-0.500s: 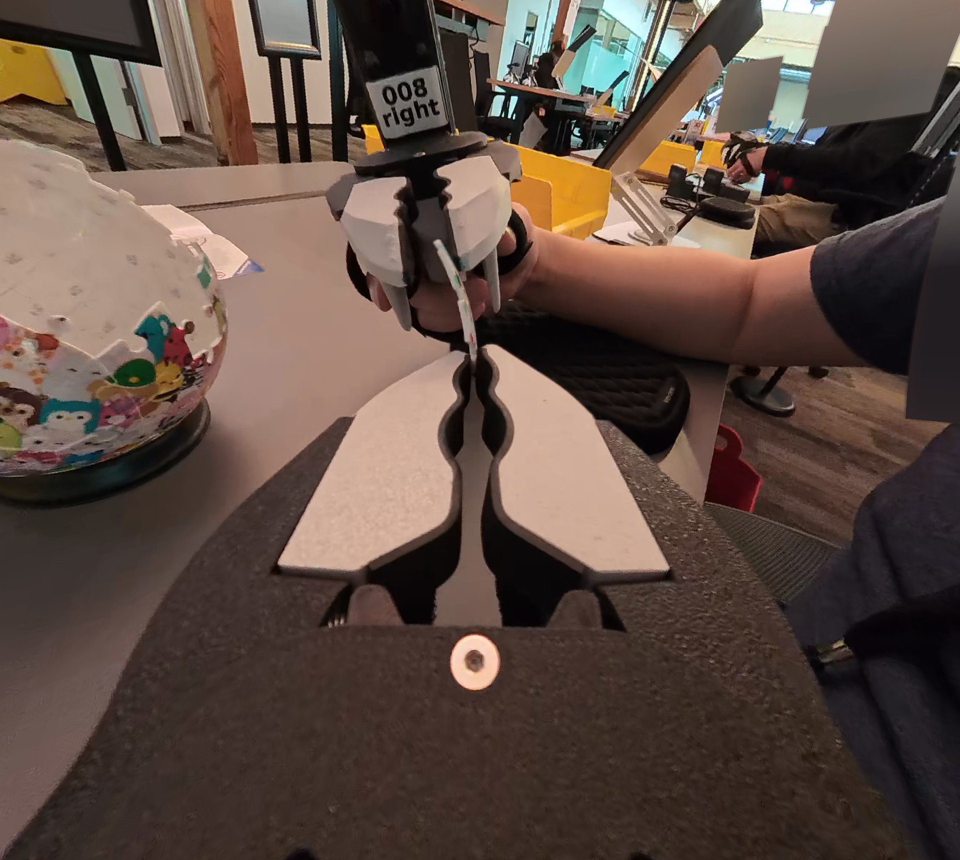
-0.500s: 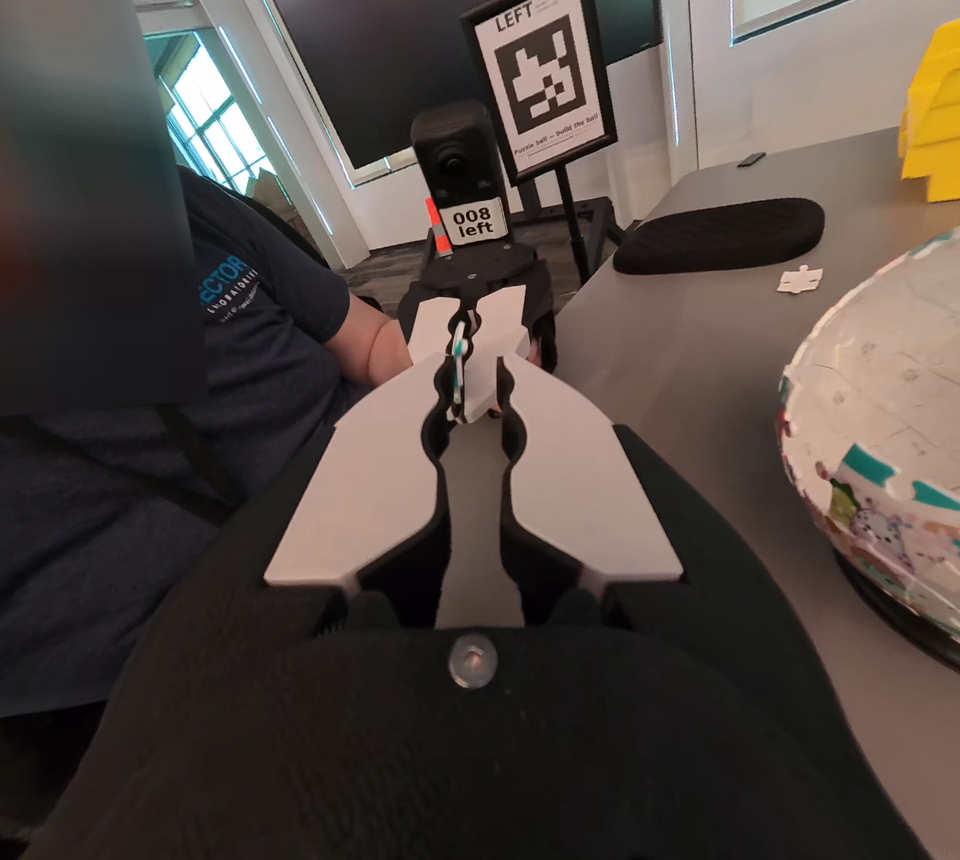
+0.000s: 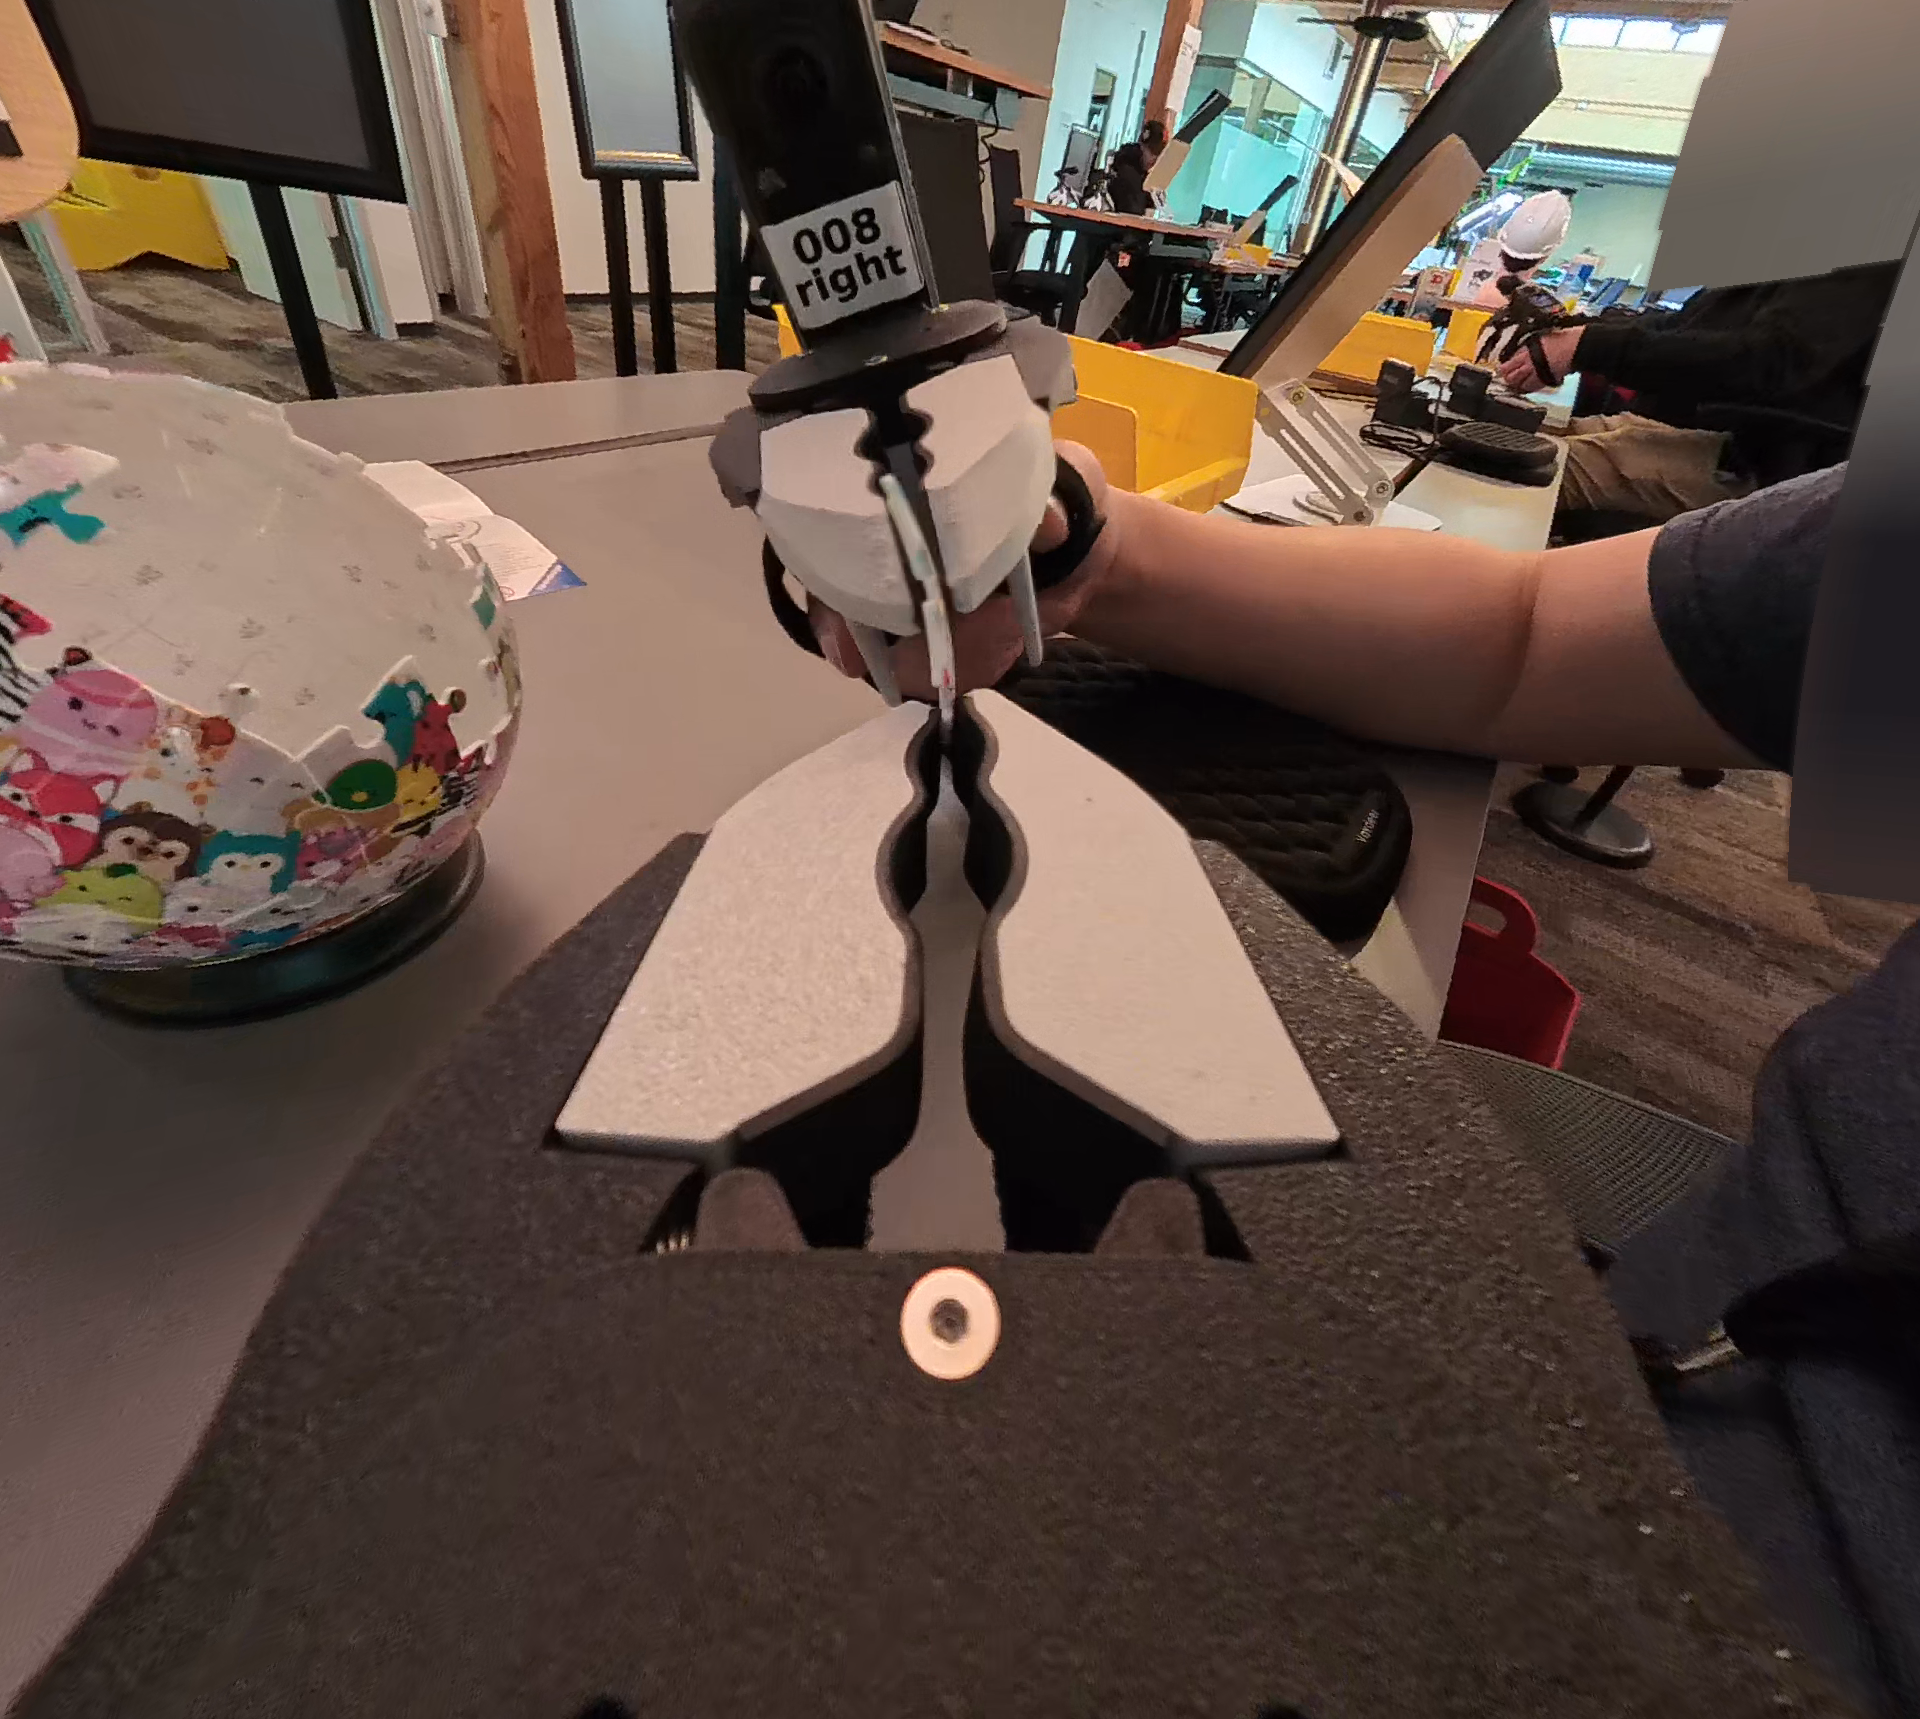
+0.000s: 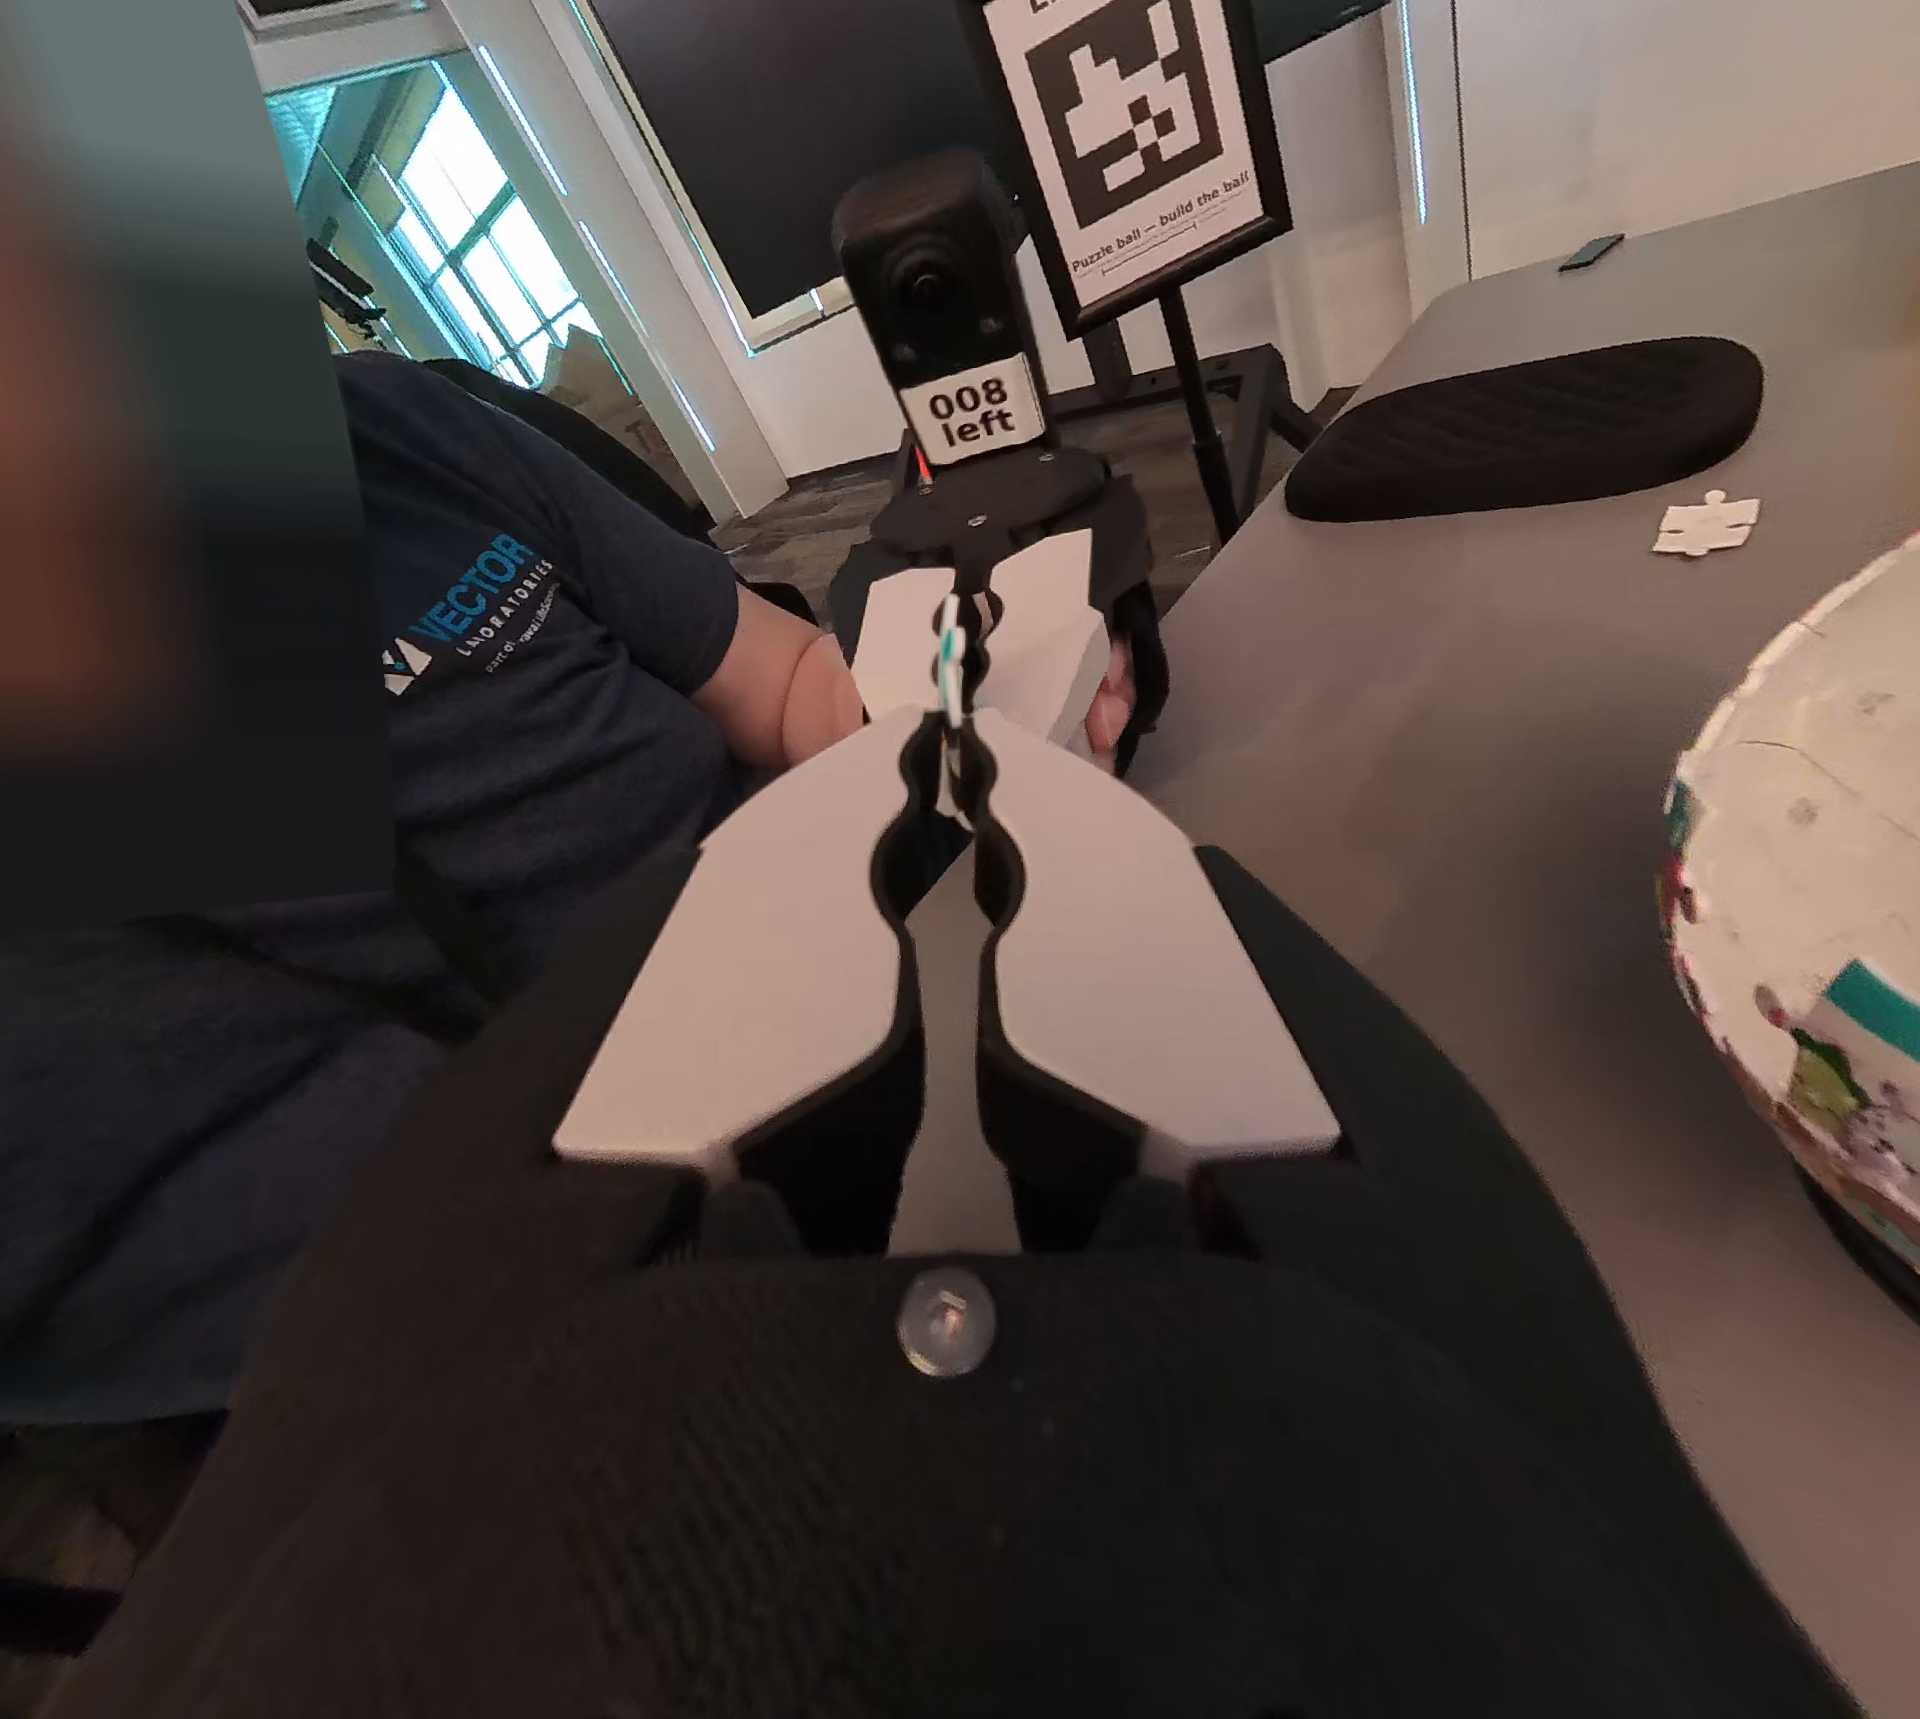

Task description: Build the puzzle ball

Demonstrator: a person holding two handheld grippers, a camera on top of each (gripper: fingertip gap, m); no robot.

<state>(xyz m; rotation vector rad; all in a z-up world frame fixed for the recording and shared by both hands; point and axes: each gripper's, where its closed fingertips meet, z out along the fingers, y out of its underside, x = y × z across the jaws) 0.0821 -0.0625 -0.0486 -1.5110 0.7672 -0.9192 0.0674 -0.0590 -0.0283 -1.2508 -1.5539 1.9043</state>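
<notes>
Between the two facing tools, off the table edge: thin, curved, colour-printed plastic puzzle piece (image 3: 928,589), edge-on, pinched by both left gripper (image 3: 948,727) and right gripper (image 4: 948,727), each clamped on it. Half-built, cartoon-printed puzzle ball (image 3: 197,693) nearby on dark stand. Probably light, stiff, slippery; best held by flat faces, tabs free.

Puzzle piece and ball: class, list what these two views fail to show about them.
1. Piece: seen edge-on in both views, pinched between the left gripper and right gripper, so its picture and outline are hidden.
2. Ball: cut off by the left wrist view's left edge and the right wrist view's right edge, so the remaining gaps cannot be counted.
</notes>
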